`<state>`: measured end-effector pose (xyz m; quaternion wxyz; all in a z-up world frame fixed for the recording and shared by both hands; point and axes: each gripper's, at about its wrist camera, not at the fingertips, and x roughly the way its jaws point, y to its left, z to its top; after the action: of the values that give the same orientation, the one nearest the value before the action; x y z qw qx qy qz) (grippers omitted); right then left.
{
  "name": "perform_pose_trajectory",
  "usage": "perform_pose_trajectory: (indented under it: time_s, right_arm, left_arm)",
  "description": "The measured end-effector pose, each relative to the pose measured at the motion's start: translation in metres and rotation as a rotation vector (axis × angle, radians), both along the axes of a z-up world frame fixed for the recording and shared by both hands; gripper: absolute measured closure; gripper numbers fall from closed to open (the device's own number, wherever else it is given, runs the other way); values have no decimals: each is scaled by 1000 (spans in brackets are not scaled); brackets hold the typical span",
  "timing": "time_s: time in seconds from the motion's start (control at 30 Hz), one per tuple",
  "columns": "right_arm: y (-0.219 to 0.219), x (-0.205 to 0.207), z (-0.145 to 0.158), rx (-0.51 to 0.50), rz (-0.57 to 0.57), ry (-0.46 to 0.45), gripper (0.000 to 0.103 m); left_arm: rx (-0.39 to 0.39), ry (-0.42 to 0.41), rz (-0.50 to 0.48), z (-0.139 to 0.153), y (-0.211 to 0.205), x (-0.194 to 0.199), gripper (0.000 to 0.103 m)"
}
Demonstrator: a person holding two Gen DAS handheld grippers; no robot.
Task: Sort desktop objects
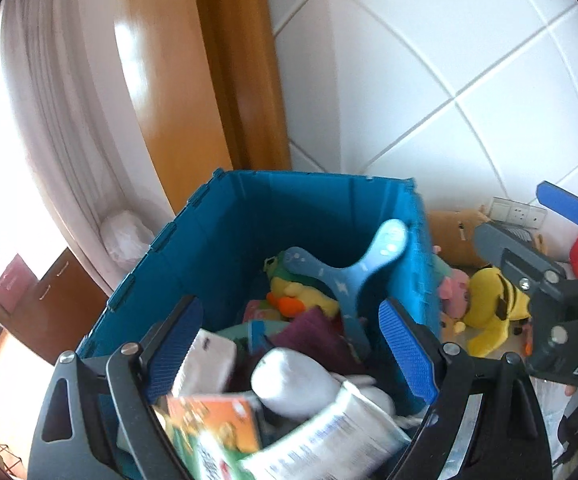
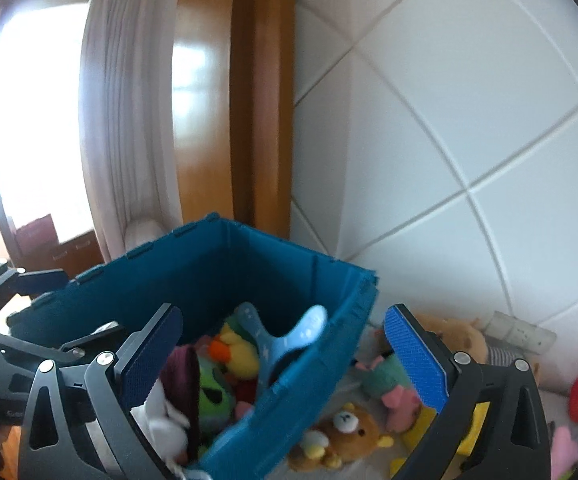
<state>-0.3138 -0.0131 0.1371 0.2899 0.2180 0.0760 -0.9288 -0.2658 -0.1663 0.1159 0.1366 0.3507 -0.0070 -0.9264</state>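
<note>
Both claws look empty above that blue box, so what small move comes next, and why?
Probably the right claw swings right and down toward the brown bear plush: its jaws are open and empty, and the bear lies outside the blue box, unsorted.

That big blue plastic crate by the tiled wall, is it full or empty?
Partly full. The blue plastic crate holds a pile of plush toys, a light blue three-armed boomerang and boxes, while its upper walls remain bare.

A blue crate point(image 1: 225, 240) stands open, filled with plush toys point(image 1: 301, 296), a blue three-armed boomerang point(image 1: 353, 272) and a white tube point(image 1: 329, 440).
</note>
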Motion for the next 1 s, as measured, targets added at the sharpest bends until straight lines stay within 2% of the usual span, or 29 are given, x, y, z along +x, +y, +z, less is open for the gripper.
perform_pose_trajectory:
  time_s: [0.17,0.33,0.63,0.83,1.0]
  right_arm:
    - [78,34,-1,-42,-46,14,0]
    - [156,55,-16,-47,-127,10,0]
    - [280,83,-66,-11,-278,-108,0]
    - [340,104,-97,5,-338,-163,0]
    - [377,121,-113,-8,-376,-191,0]
  left_arm:
    - [9,19,-10,-3,56,27,12]
    - [50,42,-52,-13,112,46,12]
    - [91,14,-146,-53,204,69,12]
    - [111,-19,-176,-81,249,82,12]
    - [119,-68,-186,-104,269,88,12]
